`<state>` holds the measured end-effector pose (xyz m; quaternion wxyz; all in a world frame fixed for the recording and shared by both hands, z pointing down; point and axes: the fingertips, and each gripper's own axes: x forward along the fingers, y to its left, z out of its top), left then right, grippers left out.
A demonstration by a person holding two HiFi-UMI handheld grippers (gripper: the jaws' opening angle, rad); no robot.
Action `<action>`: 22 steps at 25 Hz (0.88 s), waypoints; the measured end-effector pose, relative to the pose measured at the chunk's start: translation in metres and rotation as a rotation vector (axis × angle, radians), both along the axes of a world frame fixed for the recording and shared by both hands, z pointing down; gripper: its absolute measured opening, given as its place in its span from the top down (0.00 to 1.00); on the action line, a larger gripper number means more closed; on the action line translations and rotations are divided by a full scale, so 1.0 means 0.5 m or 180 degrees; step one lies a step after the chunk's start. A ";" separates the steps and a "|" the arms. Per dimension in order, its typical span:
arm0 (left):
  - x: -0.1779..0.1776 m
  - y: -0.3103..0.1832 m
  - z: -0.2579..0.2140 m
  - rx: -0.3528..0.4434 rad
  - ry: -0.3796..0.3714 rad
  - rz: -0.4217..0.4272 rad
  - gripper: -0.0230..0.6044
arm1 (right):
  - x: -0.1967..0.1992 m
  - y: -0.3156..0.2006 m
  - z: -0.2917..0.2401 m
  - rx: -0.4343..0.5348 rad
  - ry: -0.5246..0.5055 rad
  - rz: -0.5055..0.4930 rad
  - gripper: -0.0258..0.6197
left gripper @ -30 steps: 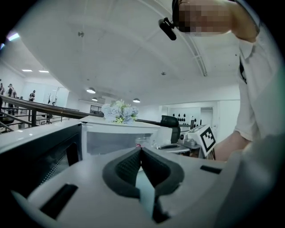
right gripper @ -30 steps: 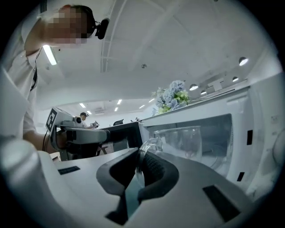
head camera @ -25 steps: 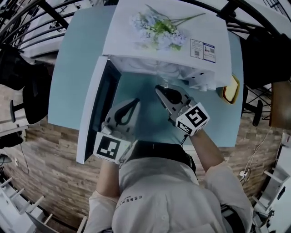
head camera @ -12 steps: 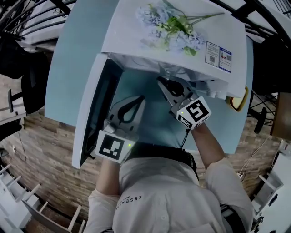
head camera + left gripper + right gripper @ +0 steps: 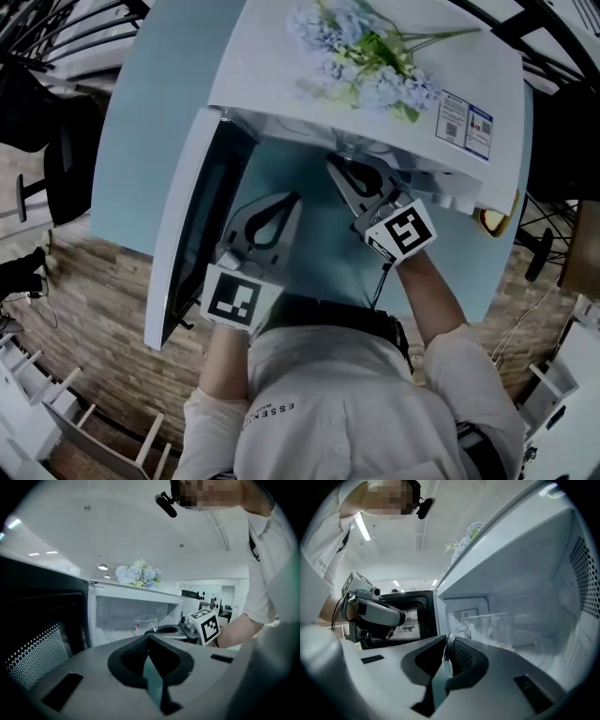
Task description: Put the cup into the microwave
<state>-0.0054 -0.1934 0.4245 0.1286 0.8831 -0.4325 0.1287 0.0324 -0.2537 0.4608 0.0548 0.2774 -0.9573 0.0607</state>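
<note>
The white microwave [image 5: 281, 75] stands with its door [image 5: 187, 225] swung open to the left. In the right gripper view a clear glass cup [image 5: 499, 627] sits inside the cavity. My right gripper [image 5: 449, 645] is shut on the cup's handle. The left gripper view shows the same cup [image 5: 145, 622] just inside the opening, with the right gripper [image 5: 165, 630] reaching in after it. In the head view the right gripper [image 5: 336, 165] has its tip at the cavity's mouth, and the cup is mostly hidden under the microwave's top. My left gripper [image 5: 287, 200] hovers in front of the opening, shut and empty.
A bunch of pale blue artificial flowers [image 5: 367, 58] lies on top of the microwave. The open door's dark window [image 5: 42, 634] stands close on the left of my left gripper. A yellow object [image 5: 493, 221] sits at the table's right edge. The pale blue table [image 5: 141, 141] ends near the person's body.
Both grippers have sunk a little and moved toward the microwave opening. The right gripper has carried the cup further in under the microwave's top.
</note>
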 end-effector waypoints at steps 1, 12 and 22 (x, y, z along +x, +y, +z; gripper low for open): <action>-0.001 -0.001 0.001 -0.0009 0.0003 -0.0015 0.96 | -0.002 -0.002 -0.001 0.0011 -0.0015 -0.0006 0.92; 0.012 -0.013 0.011 -0.0040 0.0058 0.0002 0.96 | 0.031 -0.046 0.025 -0.0006 0.0075 0.0260 0.92; 0.007 -0.026 0.018 -0.0071 0.0090 -0.0026 0.96 | 0.030 -0.092 0.033 -0.0186 0.0021 0.0532 0.92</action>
